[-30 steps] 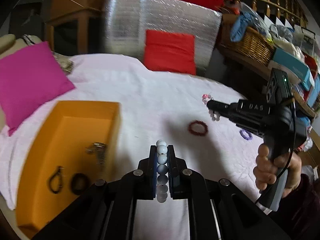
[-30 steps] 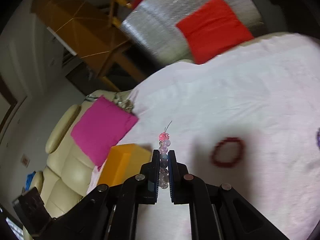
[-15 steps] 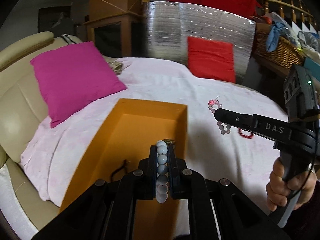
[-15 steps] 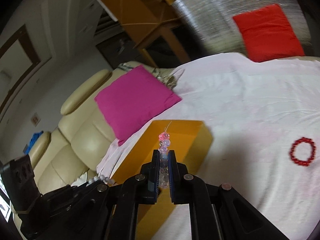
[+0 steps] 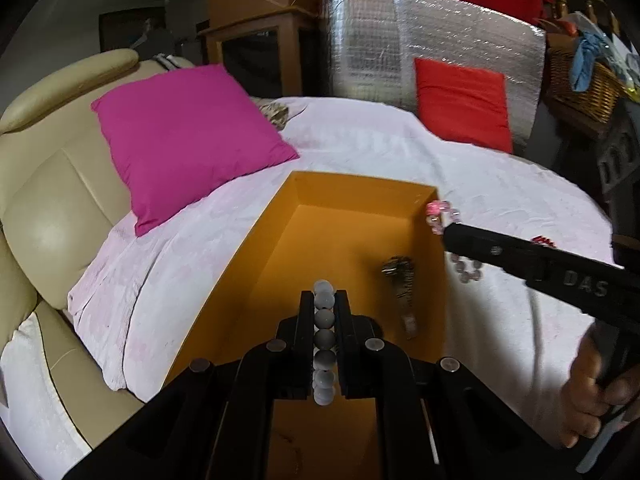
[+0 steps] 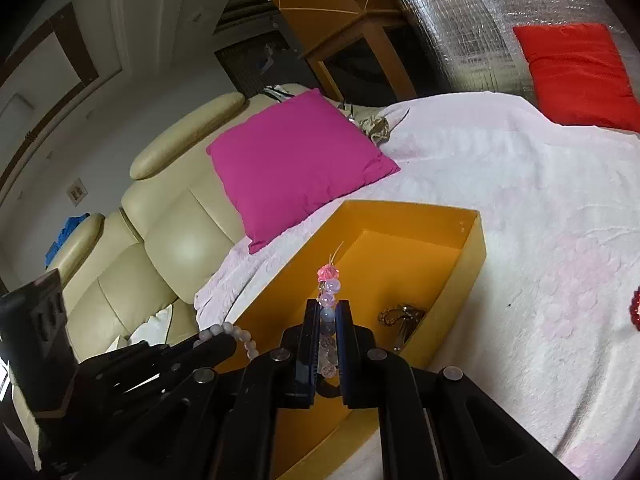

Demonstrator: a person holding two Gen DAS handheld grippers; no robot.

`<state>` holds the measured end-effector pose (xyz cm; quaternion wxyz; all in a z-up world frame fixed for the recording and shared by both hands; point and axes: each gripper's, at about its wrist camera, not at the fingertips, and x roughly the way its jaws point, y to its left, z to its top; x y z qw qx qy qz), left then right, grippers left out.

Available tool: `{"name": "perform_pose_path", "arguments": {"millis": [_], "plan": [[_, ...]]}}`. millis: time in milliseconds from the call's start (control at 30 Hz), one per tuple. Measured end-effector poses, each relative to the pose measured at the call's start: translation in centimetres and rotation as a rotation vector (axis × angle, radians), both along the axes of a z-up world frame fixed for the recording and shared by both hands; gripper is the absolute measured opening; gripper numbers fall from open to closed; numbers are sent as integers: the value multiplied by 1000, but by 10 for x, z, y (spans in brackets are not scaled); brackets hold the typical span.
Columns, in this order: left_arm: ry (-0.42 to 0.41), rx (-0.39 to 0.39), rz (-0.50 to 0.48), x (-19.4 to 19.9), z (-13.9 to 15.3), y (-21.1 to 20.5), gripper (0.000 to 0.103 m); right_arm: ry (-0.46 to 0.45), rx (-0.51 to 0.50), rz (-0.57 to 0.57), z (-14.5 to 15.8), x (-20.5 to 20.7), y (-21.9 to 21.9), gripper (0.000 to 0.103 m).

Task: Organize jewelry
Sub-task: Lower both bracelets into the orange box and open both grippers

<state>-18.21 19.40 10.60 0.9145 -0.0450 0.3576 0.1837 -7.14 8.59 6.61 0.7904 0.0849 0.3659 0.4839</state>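
An open orange box [image 5: 360, 188] [image 6: 474, 240] lies on the white bedspread. My left gripper [image 5: 324, 300] is shut on a white bead bracelet [image 5: 324, 320] and hangs over the box's near end. My right gripper [image 6: 329, 308] is shut on a pink and clear bead bracelet [image 6: 329, 280], above the box's right wall; from the left wrist view it shows as a black arm [image 5: 445, 229] with the pink beads [image 5: 438, 210] at its tip. A metal watch [image 5: 400, 280] [image 6: 402, 316] lies inside the box. A red bracelet [image 5: 542, 240] [image 6: 635, 308] rests on the spread.
A magenta cushion [image 5: 180, 136] leans on the cream sofa [image 5: 44, 200] left of the box. A red cushion [image 5: 460, 100] stands against a silver foil panel [image 5: 420, 32] at the back. A wicker basket [image 5: 580, 84] sits at the far right. A person's hand [image 5: 592, 392] holds the right gripper's handle.
Both grippers have swung left from the open bedspread to over the orange box, each still holding its bracelet. The red bracelet has slid to the right edge of both views.
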Motion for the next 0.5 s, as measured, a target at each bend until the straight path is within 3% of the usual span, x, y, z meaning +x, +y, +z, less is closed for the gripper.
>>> {"name": "perform_pose_path", "arguments": {"millis": [500], "plan": [[74, 26, 102, 0, -30, 36, 10, 25, -72, 123, -18, -24, 17, 9]]}}
